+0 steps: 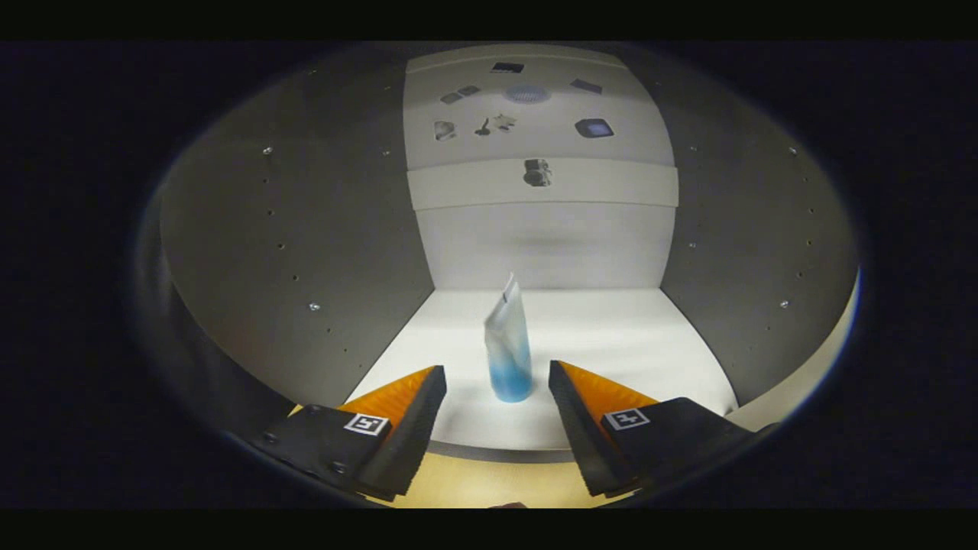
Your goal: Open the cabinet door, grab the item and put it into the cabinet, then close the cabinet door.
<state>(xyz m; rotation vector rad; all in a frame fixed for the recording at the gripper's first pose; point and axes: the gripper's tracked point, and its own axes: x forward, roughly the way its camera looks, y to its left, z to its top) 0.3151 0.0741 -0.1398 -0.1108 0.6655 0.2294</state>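
- A white tube (509,344) with a blue base stands upright, cap end down, on the cabinet's white shelf floor (611,336), near that floor's front edge and about midway between the two side walls.
- The gripper (497,382) is spread open, touching nothing; the tube stands between and just ahead of its fingertips.
- Grey side walls (306,229) with small screws flank the floor; a white back panel (546,244) closes it behind.
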